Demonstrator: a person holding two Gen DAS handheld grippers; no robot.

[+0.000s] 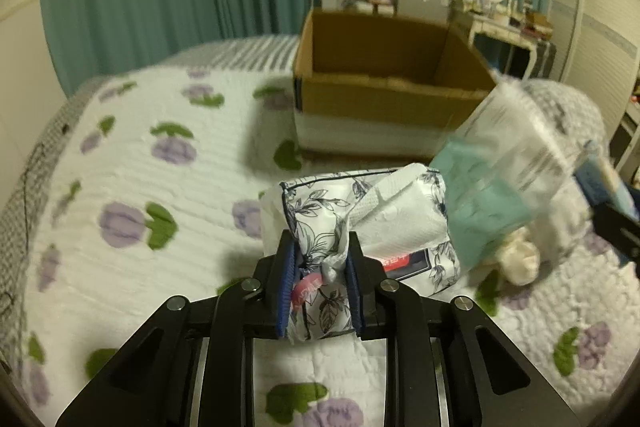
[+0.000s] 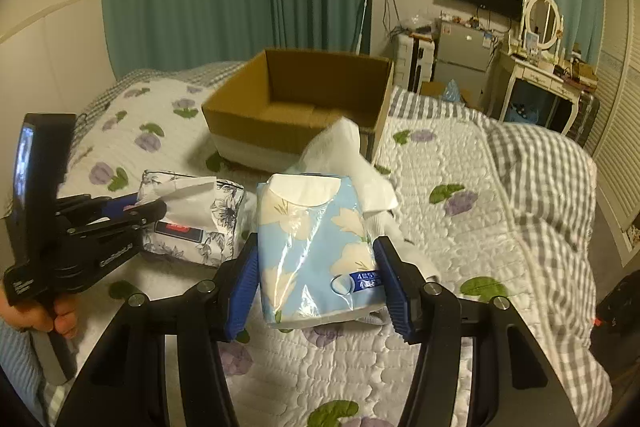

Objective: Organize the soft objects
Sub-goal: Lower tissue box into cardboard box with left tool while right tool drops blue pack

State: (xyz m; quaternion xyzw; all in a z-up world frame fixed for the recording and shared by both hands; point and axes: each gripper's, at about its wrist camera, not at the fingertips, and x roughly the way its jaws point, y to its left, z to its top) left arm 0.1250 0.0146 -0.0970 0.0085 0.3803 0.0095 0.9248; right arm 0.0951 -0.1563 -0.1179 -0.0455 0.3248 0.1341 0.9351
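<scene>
My left gripper (image 1: pixel 320 283) is shut on the near end of a white tissue pack with dark blue flower print (image 1: pixel 360 219), which lies on the bed; it also shows in the right wrist view (image 2: pixel 192 223). My right gripper (image 2: pixel 316 283) is shut on a light blue tissue pack with cream flowers (image 2: pixel 316 247), a white tissue sticking out of its top. That pack shows blurred at the right of the left wrist view (image 1: pixel 492 183). An open cardboard box (image 1: pixel 384 79) (image 2: pixel 304 99) stands on the bed beyond both packs.
The bed has a white quilt with purple flowers (image 1: pixel 132 183) and a grey checked blanket (image 2: pixel 540 179) on the right. A white soft item (image 1: pixel 520 259) lies under the blue pack. Green curtains, a wall TV, a fridge and a dressing table stand behind.
</scene>
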